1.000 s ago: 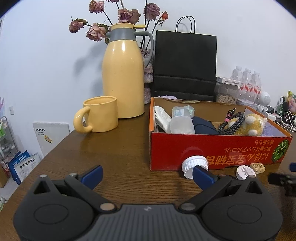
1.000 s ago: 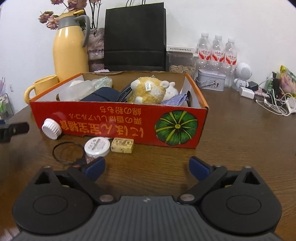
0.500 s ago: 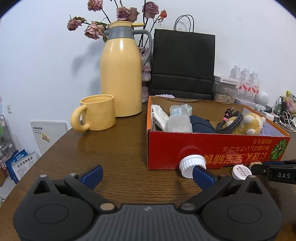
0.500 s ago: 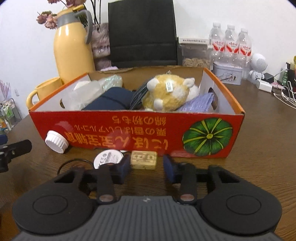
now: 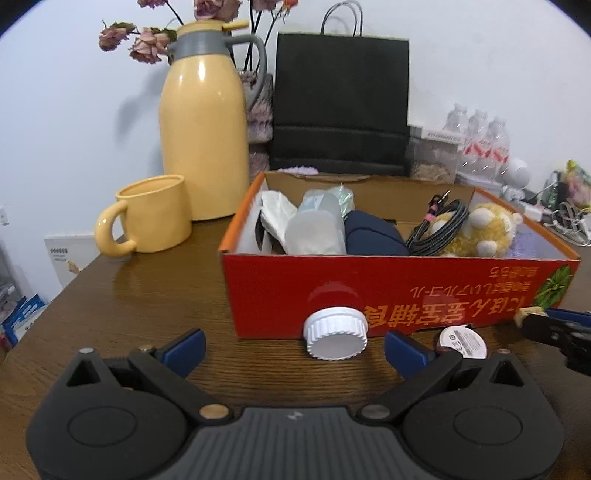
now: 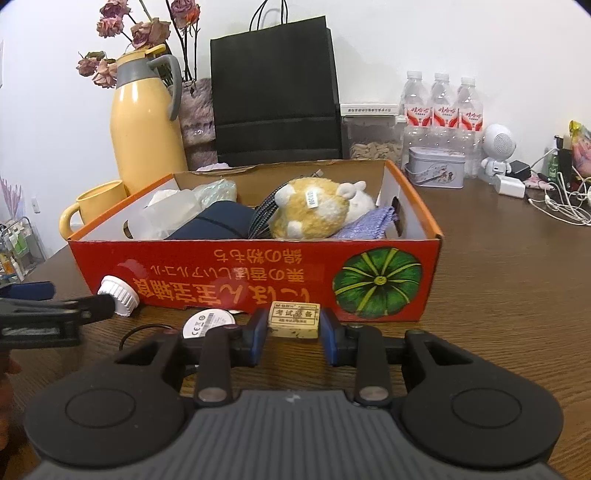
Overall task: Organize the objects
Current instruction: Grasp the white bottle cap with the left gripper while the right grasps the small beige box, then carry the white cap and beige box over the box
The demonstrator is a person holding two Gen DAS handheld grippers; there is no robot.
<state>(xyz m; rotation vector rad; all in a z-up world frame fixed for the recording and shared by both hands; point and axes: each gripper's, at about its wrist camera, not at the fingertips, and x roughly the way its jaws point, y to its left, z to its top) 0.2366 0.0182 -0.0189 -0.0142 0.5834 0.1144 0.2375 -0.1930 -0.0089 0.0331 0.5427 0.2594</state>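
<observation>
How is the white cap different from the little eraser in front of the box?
The cap is round, white and ridged; the eraser is a yellowish block with printed writing. The cap lies tipped against the red box, with nothing gripping it; the eraser sits between the right tongs, which are closed on its sides. The cap looks bigger. Both are outside the box.

A lived-in home room, judging by the brown wooden surface (image 6: pixel 498 280) crowded with a yellow thermos jug (image 5: pixel 202 125), matching yellow mug (image 5: pixel 153 214), dried roses (image 6: pixel 140 29) (faded pink) and tangled white charger cables (image 6: pixel 561 206).
</observation>
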